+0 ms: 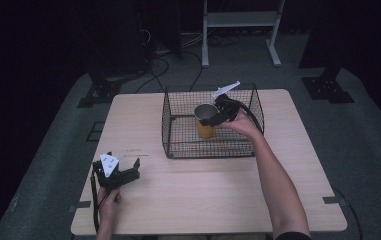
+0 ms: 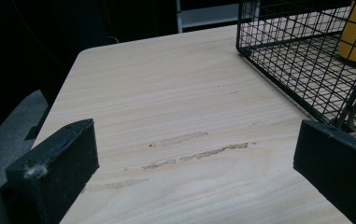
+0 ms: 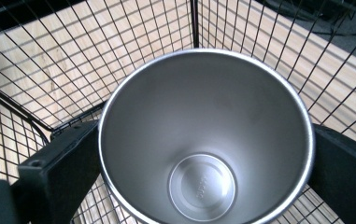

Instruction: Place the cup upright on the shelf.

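Right gripper [image 3: 203, 154] jaws are flanking the steel-lined cup [image 3: 206, 135] at its rim, one on each side; from the right gripper view it cannot be told whether the pads are pressing on the wall or standing just off it. The cup [image 1: 205, 120], yellow outside and bare metal inside, is standing upright inside the black wire basket [image 1: 178, 145], near its middle; the right gripper [image 1: 217, 116] is reaching over the basket's near wall with the person's hand behind it. The basket is sitting on the far half of the wooden table [image 1: 203, 200]. The left gripper [image 2: 194, 163] is resting low over the table's near left part, well apart from the basket [image 2: 283, 70]; its jaws are standing wide, nothing between them.
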`<state>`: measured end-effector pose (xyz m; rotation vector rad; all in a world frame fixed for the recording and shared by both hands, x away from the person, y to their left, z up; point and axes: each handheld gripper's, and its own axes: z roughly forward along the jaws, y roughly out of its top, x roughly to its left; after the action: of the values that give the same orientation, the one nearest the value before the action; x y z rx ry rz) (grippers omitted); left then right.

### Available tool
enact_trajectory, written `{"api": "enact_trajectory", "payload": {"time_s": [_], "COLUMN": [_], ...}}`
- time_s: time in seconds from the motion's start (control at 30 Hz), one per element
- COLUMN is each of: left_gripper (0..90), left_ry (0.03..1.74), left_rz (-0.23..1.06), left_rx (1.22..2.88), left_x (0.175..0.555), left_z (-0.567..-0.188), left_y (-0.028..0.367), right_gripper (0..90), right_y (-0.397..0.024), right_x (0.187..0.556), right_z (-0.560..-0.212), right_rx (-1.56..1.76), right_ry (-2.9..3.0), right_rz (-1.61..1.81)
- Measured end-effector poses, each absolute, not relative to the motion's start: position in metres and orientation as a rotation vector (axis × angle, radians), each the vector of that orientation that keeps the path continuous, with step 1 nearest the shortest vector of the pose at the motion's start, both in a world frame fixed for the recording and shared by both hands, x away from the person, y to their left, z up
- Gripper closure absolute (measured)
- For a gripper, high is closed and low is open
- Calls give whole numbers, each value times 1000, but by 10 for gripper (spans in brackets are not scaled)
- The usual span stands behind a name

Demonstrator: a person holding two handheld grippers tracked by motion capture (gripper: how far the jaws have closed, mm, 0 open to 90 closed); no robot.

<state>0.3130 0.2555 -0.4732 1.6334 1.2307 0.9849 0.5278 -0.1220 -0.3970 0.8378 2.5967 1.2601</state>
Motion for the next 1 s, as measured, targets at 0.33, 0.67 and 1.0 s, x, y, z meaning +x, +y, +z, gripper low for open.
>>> {"api": "enact_trajectory", "payload": {"time_s": [0.33,0.67,1.0], "left_gripper": [0,0,0], "left_ry": [1229,1231,1225], "left_rz": [988,993,995], "left_rx": [1636,1638,1645], "left_x": [313,313,313], "left_z": [-473,-473,-473], "left_y": [255,254,254], "right_gripper": [23,23,23], "right_y": [-128,-134,-145], "right_x": [523,513,496], "right_z": [-382,-364,-348], "right_rx": [836,822,786], "right_ry": [2544,2506,2482], "right_rz": [1350,1419,1477]}}
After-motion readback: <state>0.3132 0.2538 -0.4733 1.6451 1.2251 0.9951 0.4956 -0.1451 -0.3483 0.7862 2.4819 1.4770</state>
